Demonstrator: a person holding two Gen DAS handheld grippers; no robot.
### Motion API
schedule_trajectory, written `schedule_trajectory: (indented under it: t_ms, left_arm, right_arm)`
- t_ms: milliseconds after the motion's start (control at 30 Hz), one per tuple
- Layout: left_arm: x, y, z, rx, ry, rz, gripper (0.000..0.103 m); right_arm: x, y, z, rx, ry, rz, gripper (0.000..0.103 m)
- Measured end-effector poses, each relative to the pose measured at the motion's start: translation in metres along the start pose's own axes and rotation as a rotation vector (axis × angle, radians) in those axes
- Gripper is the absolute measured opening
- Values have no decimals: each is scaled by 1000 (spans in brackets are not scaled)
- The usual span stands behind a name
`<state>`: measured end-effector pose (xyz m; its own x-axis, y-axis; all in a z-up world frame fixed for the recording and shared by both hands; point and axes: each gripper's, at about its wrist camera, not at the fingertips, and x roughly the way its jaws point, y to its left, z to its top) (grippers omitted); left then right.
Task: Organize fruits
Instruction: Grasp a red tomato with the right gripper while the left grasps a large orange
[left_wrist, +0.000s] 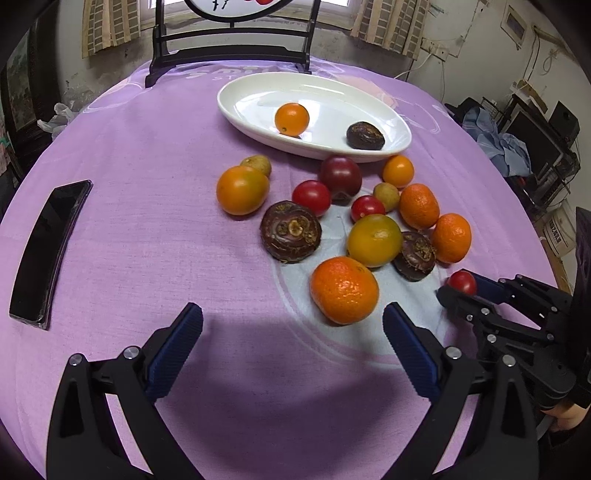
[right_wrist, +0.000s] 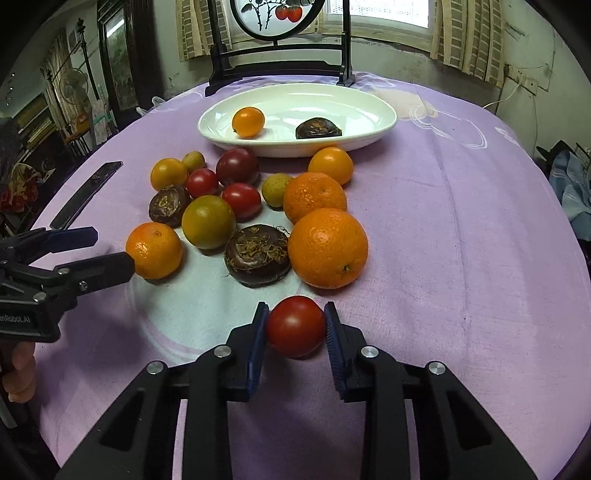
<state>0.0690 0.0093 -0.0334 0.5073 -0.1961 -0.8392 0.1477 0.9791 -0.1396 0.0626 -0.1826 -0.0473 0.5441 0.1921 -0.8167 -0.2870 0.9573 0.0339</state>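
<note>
Two grippers are working over the pile: the right gripper (right_wrist: 295, 326) is clamping a red cherry tomato (right_wrist: 295, 326) between its blue pads, nearest to me, low over the cloth, presumably so it can be carried to the dish. The left gripper (left_wrist: 291, 332) is hanging with its fingers spread wide and holding nothing, its opening facing the nearest mandarin (left_wrist: 344, 290), which looks like its likely next pick. Beyond these, the loose fruit is lying clustered on the purple tablecloth (right_wrist: 461, 229): mandarins, a greenish-yellow citrus (right_wrist: 208, 221), small tomatoes, dark water chestnuts (right_wrist: 257, 254), several of them touching. A black phone (left_wrist: 48, 251) is sitting apart at the left. Farther back, the white oval dish (right_wrist: 369, 107) is already holding one small orange fruit (right_wrist: 248, 122) and one dark chestnut (right_wrist: 318, 128), well apart, so sorting seems barely begun. Behind it a dark wooden stand (right_wrist: 280, 66) with a round painted panel is blocking part of the curtained window; clutter is lining both walls.
</note>
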Motion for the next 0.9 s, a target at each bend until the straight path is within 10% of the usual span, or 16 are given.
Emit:
schedule_trajectory:
  t_ms: [433,600,700,900]
  left_arm:
    - [26,-19,1,38,39,17,95]
    - [28,-24,7,65,20,67,74]
    - [22,-29,9,80,11,9,43]
    - [14,-30,5,97,23,-7,43]
  right_arm:
    - [-16,-2,-18,1,-16,84,30]
    - [-19,-1,-21,-1,-21,101,30]
    - [-20,0,-21,-1,-24,106,30]
    - [-27,2,-19,-8,-40,121,30]
